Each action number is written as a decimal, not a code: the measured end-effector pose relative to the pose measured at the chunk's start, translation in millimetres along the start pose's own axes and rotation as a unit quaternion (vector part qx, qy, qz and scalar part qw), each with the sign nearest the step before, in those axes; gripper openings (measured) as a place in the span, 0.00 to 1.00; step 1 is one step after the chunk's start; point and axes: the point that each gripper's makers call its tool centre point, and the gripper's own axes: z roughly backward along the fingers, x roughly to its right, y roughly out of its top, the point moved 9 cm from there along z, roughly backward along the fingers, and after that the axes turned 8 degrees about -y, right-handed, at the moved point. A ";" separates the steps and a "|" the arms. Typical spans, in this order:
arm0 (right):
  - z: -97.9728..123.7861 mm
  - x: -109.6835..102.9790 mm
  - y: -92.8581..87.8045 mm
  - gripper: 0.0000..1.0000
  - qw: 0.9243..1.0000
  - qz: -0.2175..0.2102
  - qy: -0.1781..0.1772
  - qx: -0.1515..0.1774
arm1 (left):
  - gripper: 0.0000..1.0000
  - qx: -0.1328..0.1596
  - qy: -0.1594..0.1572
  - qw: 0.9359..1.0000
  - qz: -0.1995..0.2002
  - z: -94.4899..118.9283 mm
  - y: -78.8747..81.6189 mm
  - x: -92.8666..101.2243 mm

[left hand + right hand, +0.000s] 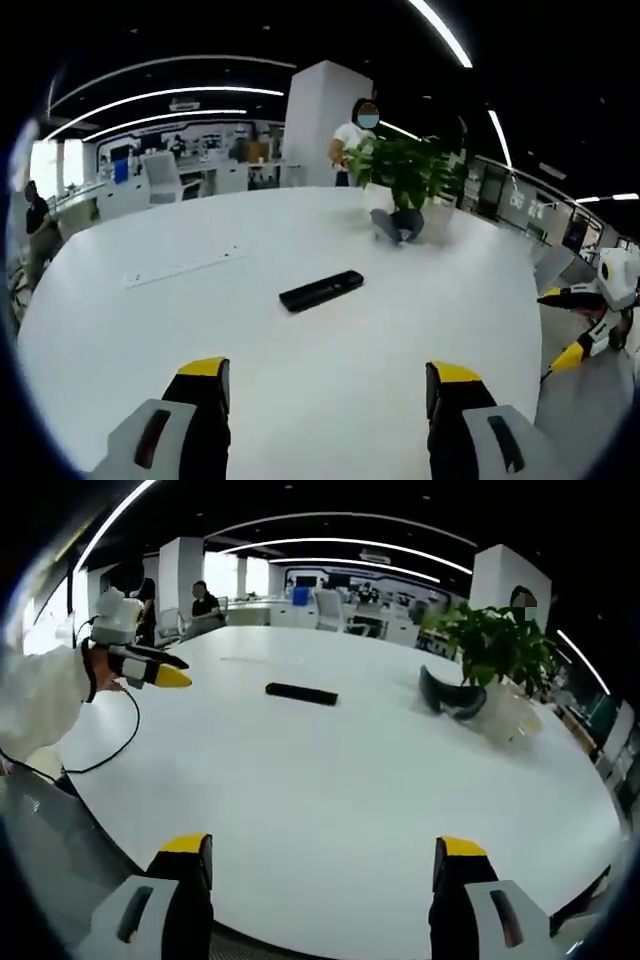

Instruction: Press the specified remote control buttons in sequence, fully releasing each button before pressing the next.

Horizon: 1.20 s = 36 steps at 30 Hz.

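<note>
Left gripper view showed the left gripper [328,385] with its yellow-tipped jaws spread wide apart, holding nothing and touching nothing, poised above the white table [200,330]. The remote control [321,290] lay flat on the table ahead of the jaws, well apart from them and roughly in line with the gap between them. Its long axis ran crosswise to the jaws' line, the right end angled slightly farther away than the left. Which end carried the buttons could not be told. Beyond the remote, to the right, stood a potted plant [405,170] with a dark object [398,224] at its base. A pale strip [183,267] lay on the table ahead and to the left. The right gripper [575,325] appeared at the far right, off the table edge.

Right gripper view showed the right gripper [325,870] likewise wide open and empty, at the near table edge. The remote lay far ahead, slightly left of the jaws, long axis crosswise. The left gripper entered from the left, held by a white-sleeved hand [40,695], cable trailing.
</note>
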 end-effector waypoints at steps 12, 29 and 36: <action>0.7 0.8 1.6 0.97 1.000 0.000 -0.008 0.011 | 0.86 0.050 0.061 0.997 -0.001 68.7 -14.5 38.0; 6.6 0.1 6.2 0.99 0.999 0.015 -0.018 0.039 | 0.85 0.071 0.104 0.992 -0.003 116.9 -47.0 63.3; 5.3 1.7 3.0 0.98 0.999 0.014 -0.026 0.028 | 0.85 0.075 0.115 0.990 0.010 123.2 -62.2 64.6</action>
